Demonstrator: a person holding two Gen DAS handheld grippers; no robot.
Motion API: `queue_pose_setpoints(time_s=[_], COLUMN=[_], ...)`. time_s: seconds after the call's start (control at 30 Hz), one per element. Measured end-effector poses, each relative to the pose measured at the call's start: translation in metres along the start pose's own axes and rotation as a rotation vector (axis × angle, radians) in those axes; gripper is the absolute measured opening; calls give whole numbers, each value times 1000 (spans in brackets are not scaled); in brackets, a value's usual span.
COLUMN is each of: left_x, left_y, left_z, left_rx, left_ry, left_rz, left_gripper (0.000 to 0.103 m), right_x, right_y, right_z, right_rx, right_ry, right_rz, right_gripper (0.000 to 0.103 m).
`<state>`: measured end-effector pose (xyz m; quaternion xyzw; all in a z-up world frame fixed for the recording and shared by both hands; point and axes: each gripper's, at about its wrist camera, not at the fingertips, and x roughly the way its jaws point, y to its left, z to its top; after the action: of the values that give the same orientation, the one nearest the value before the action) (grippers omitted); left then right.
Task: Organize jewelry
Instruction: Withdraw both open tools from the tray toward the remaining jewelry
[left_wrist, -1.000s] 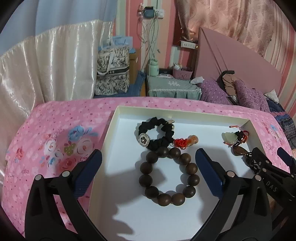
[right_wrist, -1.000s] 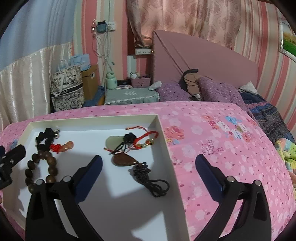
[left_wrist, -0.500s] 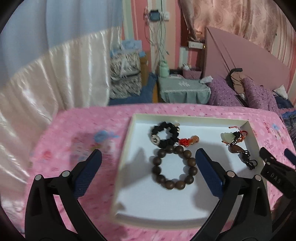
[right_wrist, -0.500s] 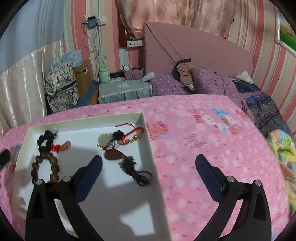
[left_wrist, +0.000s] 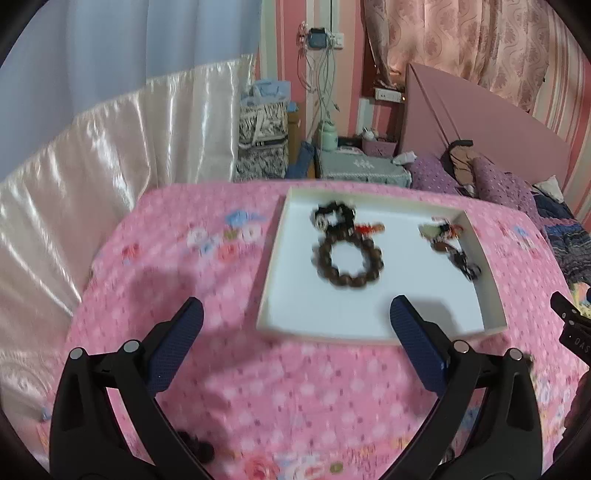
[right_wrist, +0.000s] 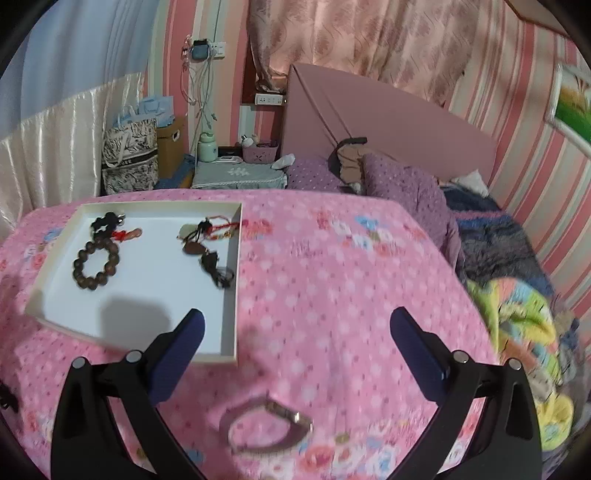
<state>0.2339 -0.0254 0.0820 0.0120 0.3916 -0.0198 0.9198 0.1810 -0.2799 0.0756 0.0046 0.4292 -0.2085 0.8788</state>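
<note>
- At twelve o'clock, my tray (right_wrist: 231, 280) already holds the bead bracelet (right_wrist: 95, 266) and pendants (right_wrist: 199, 242).
- Near six o'clock, a bangle (right_wrist: 266, 428) awaits on the bench.
- Left tool (left_wrist: 295, 345) and right tool (right_wrist: 295, 349): both spread, empty.

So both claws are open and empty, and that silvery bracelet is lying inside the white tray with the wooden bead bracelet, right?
Not quite. The silvery bracelet lies outside the white tray, on the pink flowered cloth just ahead of the right claw, as the right wrist view shows. The wooden bead bracelet is in the tray, and both the right claw and the left claw are open and empty.
</note>
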Motion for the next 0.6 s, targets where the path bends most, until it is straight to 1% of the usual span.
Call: queue_pose_setpoints(time_s=[0.13, 0.3, 0.37, 0.47, 0.6], left_x=[-6, -14, -15, -14, -6], left_y=[-3, -16, -24, -34, -42], left_z=[-27, -58, -73, -93, -113], left_rx=[-4, 7, 33, 55, 66], left_ry=[23, 26, 28, 45, 92], left_rz=[-40, -96, -96, -112, -179], left_gripper=[100, 100, 100, 100, 100], right_x=[0, 3, 5, 8, 15], right_y=[-6, -7, -8, -12, -19], right_z=[-27, -59, -71, -82, -91], right_rx=[34, 34, 34, 48, 81], right_ry=[23, 32, 34, 39, 53], right_rz=[25, 10, -1, -20, -17], right_gripper=[100, 100, 100, 100, 100])
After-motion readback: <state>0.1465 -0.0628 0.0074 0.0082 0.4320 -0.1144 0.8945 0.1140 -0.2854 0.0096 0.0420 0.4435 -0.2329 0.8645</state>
